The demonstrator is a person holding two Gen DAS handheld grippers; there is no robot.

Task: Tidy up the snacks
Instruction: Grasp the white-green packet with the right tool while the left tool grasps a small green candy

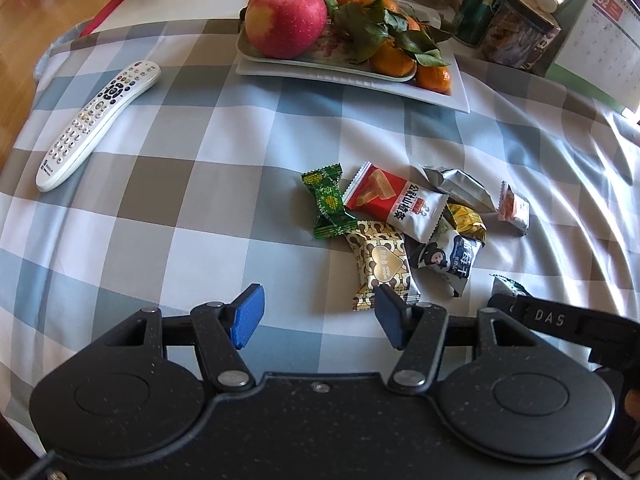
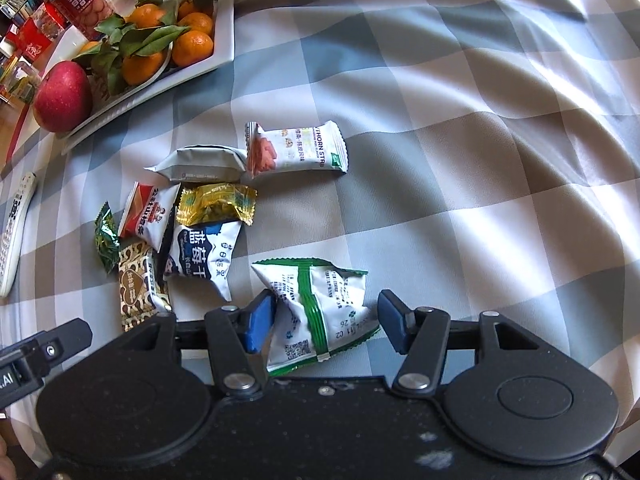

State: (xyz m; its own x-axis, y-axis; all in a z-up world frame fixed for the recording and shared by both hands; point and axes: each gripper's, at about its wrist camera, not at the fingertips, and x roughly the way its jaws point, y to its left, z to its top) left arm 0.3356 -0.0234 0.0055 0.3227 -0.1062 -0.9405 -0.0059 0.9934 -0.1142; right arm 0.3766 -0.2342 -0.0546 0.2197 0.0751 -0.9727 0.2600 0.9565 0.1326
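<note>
A heap of wrapped snacks lies on the checked cloth: a green candy (image 1: 326, 204), a red-and-white packet (image 1: 394, 200), a silver packet (image 1: 460, 188), a blue-and-white packet (image 1: 452, 260) and a gold heart-print packet (image 1: 384, 264). My left gripper (image 1: 320, 316) hangs open just in front of the heart-print packet, with nothing between its fingers. My right gripper (image 2: 326, 320) stands open around a crumpled white-and-green packet (image 2: 316, 312). The left pad touches that packet and the right pad is a sliver away. A hawthorn strip packet (image 2: 300, 148) lies apart, farther back.
A white rectangular plate (image 1: 440, 98) behind the snacks holds a red apple (image 1: 286, 20) and leafy tangerines (image 1: 394, 60). A white remote (image 1: 96, 124) lies to the left. Cans, jars and a desk calendar (image 1: 596, 40) crowd the back right.
</note>
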